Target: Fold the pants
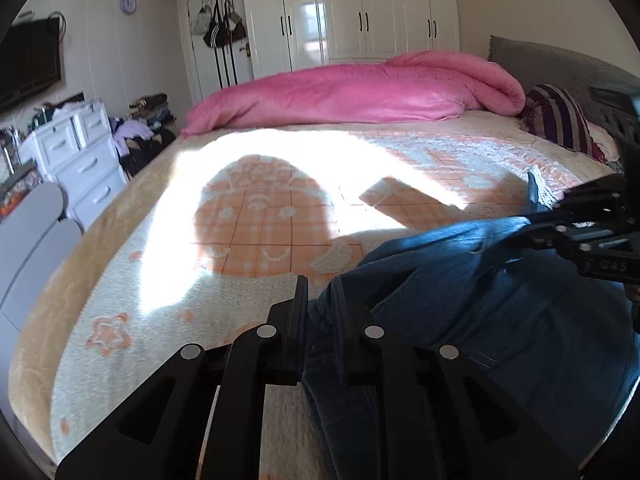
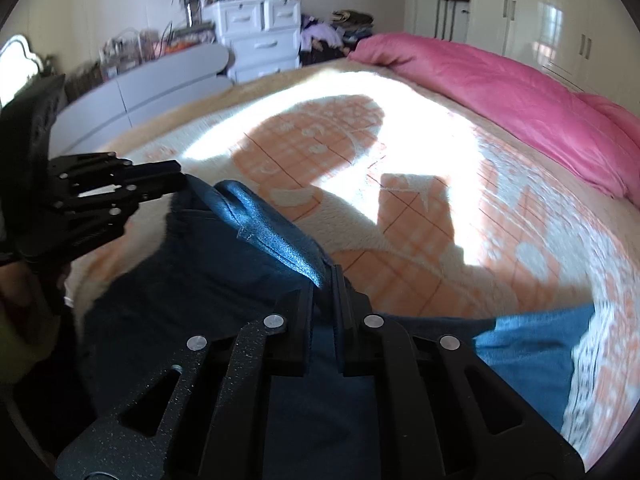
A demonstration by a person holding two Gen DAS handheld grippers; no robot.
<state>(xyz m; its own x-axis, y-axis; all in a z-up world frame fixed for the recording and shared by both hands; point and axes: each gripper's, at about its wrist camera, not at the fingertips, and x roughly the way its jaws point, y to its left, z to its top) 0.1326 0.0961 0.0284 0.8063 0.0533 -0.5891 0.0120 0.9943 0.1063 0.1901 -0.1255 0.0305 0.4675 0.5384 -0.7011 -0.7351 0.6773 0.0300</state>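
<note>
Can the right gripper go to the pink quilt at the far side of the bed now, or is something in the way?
Probably not yet. The bed between is bare, but the right gripper is shut on the blue pants, so it would drag them toward the pink quilt.

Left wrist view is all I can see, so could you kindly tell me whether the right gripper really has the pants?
Observer: Yes, the right gripper is shut on a raised fold of the pants.
Operator: Thank you. Does any fabric lie beyond it, out of my sight?
Observer: A lighter blue part lies flat on the blanket, to its right.
Operator: And how does my left gripper look from there?
Observer: The left gripper pinches the pants' edge at picture left.
</note>
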